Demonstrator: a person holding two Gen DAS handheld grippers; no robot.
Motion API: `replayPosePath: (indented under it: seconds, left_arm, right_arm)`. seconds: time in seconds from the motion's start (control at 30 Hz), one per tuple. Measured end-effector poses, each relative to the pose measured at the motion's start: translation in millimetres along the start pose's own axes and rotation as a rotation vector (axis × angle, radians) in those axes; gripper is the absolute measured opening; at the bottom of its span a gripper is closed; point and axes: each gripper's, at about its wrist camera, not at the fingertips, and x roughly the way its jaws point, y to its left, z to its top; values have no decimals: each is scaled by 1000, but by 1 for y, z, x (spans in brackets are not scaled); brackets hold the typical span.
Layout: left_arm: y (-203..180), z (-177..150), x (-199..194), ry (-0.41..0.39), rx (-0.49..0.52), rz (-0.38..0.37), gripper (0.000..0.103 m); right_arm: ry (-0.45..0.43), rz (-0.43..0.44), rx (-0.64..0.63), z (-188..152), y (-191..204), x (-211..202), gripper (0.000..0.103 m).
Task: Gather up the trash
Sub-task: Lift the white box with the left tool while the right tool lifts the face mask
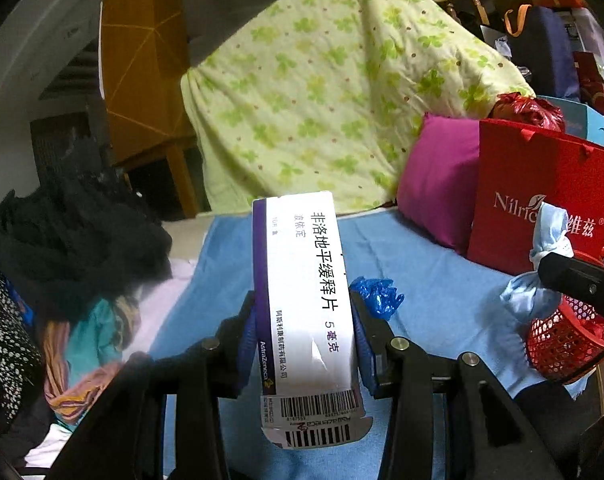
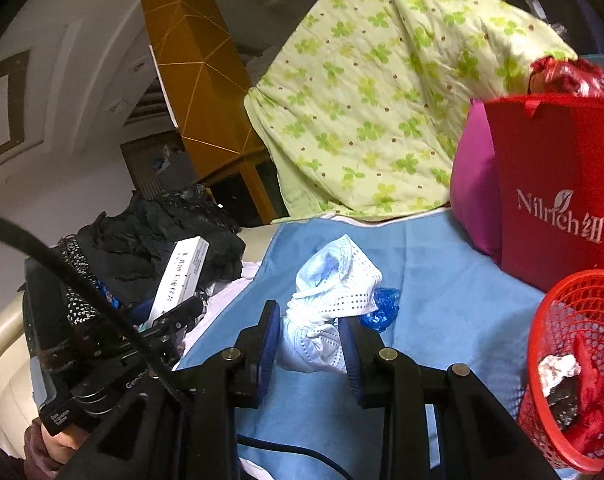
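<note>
- Left gripper point(image 1: 304, 320): closed on a white medicine box point(image 1: 302, 292), pinched across its narrow sides, the long axis pointing away from the camera. The box is lifted clear of the blue sheet point(image 1: 430, 280).
- Right gripper point(image 2: 310, 340): closed on a crumpled face mask point(image 2: 334, 288), pale blue and white, bunched between the pads and held above the sheet.
- Just beyond both grippers: a small crumpled blue wrapper point(image 2: 382, 306) lies on the sheet, not held by either.
- Right of the right gripper: a red mesh basket point(image 2: 558, 320) stands on the sheet at the bed's edge. It already holds crumpled foil and red scraps.
- Behind the basket: a red paper bag point(image 2: 558, 184), a magenta pillow point(image 1: 438, 180), a green-patterned quilt point(image 1: 342, 80).
- Left side: a heap of dark clothes point(image 1: 62, 240).
- Progress, as judged: partway. Some trash is in the basket; two pieces are in hand but not yet dropped; the blue wrapper remains to be picked up. Whether more trash lies out of view cannot be told.
</note>
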Motion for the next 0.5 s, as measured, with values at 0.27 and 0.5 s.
replayPosePath:
  seconds: [0.27,0.5]
  left_arm:
    - [-7,8,-26,-51,31,-4,45]
    - [-12,10,-41,-73,37,-8,45]
  right_arm:
    - [-28,-6,-3,0,7,-26,32]
    - [-53,-7,-6,4,9,-40,32]
